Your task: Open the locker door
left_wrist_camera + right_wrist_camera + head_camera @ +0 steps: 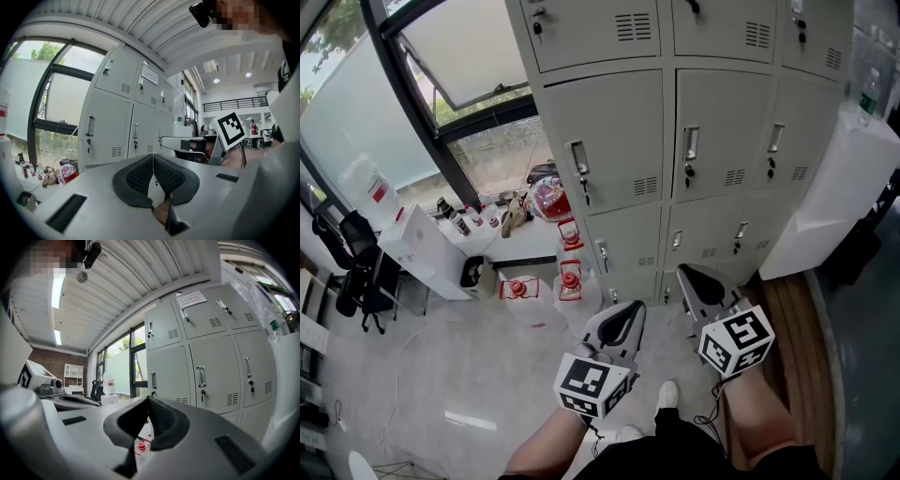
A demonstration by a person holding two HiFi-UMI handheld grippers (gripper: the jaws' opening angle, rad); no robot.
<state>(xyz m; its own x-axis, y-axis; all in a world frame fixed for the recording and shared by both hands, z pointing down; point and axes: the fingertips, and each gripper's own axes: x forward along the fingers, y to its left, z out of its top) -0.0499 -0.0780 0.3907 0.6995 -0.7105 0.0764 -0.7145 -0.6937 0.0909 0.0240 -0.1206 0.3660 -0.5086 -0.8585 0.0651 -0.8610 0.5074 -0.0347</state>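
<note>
1. Locker door [722, 122]: part of the grey lockers straight ahead, all doors shut. Task doesn't say which one. Mid-row doors sit most in line w/ both claws.
2. Handle [690, 145]: upright bar near the door's left edge, w/ what looks like a key in the lock just below. Handle on the left, so hinge prob on the right, and the door should swing out toward the right.
3. Left claw [623, 319]: jaws pressed together, nothing between them, aimed level at the lockers, well apart from any door.
4. Right claw [698, 279]: same, pinched shut and empty. It's a bit ahead of the left one, touching nothing.
5. Step in hand, as I judge it: the approach, nothing opened yet. To do it well:
   - Pick one claw; the right lines up roughly w/ the centre column.
   - Spread its jaws before arriving.
   - Come at the handle square-on so the bar passes between the pads.
   - Close firmly mid-bar, not on the key.
6. Pull along the door's arc, not straight back, or the grip prob slips off. If it won't budge, the lock may need a key turn first; can't tell from here.
7. Around:
   - Red items [570, 279] on the floor by the lockers' left corner.
   - Window [469, 56] beyond them.
   - White block [844, 178] against the lockers' right side.
   - Keep the spare claw out of the swing path.
</note>
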